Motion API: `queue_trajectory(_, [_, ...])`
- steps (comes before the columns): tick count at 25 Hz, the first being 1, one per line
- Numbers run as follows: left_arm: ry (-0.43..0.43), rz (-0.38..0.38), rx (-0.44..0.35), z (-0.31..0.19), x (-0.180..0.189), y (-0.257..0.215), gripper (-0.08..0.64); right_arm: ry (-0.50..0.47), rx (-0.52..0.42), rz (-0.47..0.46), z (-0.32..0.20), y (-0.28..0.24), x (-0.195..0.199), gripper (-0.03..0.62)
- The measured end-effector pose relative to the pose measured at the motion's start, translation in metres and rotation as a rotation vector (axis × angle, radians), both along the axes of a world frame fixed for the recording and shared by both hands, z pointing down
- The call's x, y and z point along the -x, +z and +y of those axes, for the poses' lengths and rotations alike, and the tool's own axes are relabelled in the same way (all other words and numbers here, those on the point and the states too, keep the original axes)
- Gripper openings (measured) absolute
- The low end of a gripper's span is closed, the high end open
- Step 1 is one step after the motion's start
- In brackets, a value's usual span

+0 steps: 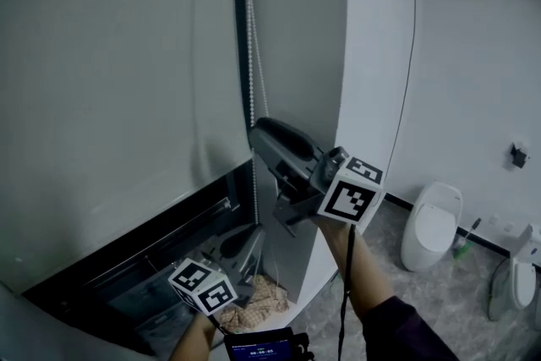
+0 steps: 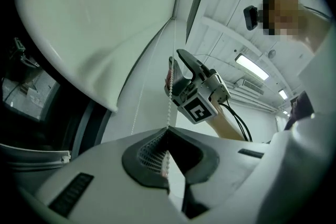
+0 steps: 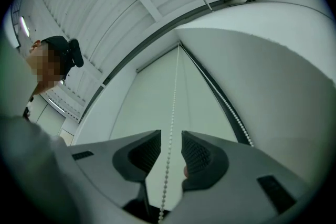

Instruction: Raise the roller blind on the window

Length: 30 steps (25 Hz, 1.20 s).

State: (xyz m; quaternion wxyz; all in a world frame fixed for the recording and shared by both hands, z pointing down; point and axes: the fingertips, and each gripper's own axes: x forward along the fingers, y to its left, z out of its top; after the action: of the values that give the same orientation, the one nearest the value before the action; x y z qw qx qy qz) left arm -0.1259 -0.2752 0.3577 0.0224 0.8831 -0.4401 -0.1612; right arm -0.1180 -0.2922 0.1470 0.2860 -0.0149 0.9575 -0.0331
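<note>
The left gripper (image 2: 167, 134) pinches the bead chain (image 2: 169, 105); above it, the right gripper (image 3: 171, 139) stands wide, the bead chain passing untouched between its jaws.

Roller blind (image 1: 110, 97) occupying upper left; bead chain (image 1: 251, 55) hanging along its right edge; right gripper (image 1: 260, 134) sitting centre, above left gripper (image 1: 241, 243); toilet (image 1: 431, 224) standing lower right.

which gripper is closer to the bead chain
Left. The left gripper is shut on the chain. The right gripper, higher up, has the chain running between its open jaws, apparently without touching them.
</note>
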Motion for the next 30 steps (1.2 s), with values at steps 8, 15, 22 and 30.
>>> queue_trajectory(8, [0.021,0.023,0.024,-0.002,0.009,-0.004,0.014,0.111,-0.04,0.034,-0.003,-0.003,0.003,0.017])
queue_trajectory(15, [0.021,0.056,-0.078,-0.003,0.025,-0.049,0.015,0.191,-0.079,0.138,-0.009,0.038,-0.013,0.016])
queue_trajectory(22, [0.0,-0.067,-0.185,-0.021,0.013,-0.131,0.037,0.205,-0.021,0.231,-0.007,0.111,-0.007,0.015])
queue_trajectory(30, [-0.099,-0.221,-0.266,-0.044,-0.005,-0.172,0.055,0.23,0.009,0.317,-0.005,0.194,0.01,0.015])
